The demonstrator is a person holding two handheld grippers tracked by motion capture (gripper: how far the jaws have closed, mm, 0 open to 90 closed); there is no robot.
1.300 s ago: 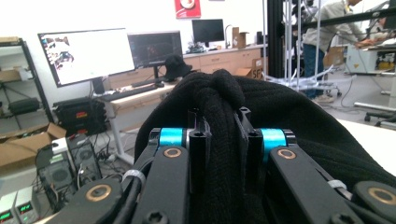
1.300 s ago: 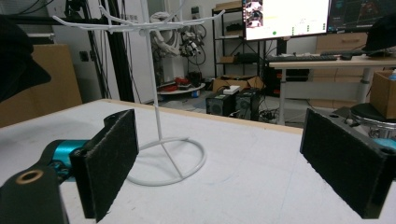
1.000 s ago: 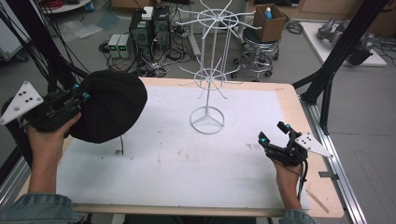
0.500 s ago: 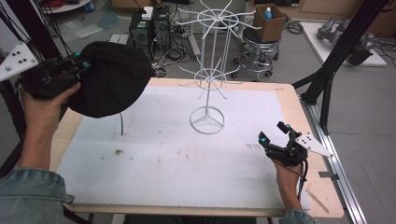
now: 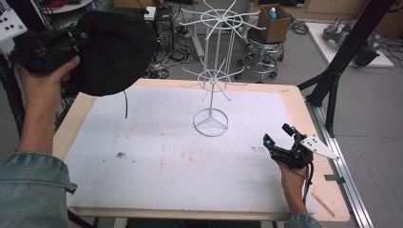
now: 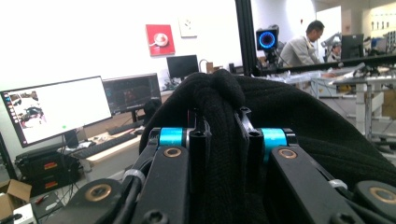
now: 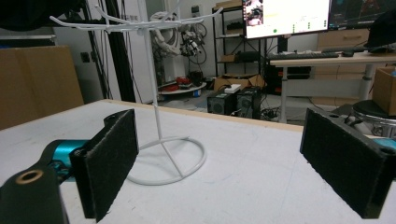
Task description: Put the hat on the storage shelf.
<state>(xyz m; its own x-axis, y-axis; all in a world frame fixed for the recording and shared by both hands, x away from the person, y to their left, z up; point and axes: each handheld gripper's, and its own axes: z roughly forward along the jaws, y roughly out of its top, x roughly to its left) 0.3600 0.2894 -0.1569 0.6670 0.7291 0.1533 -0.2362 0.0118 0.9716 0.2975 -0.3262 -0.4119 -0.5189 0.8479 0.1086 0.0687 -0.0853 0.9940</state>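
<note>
The left gripper (image 5: 71, 40) is clamped on a black knit hat (image 5: 116, 52) held in the air, up and to the left of the white wire stand (image 5: 211, 78)

In the left gripper view the jaws pinch a thick fold of the hat's (image 6: 233, 140) knit between them, and the rest of the fabric bulges out beyond and to the right of the jaws. The stand rises from a ring base on the white mat (image 5: 161, 156) that covers the table (image 5: 297, 102); its thin arms spread out at two levels. The right gripper (image 5: 280, 137) rests on the mat to the right of the stand's base and nearer the person, jaws wide apart with nothing between them; in its own view the stand (image 7: 154, 93) shows through the gap between the two pads. Beyond the stand, off the table, an open cardboard box (image 5: 273, 21) on a stool holds a white bottle with a blue cap (image 5: 272, 11)
</note>
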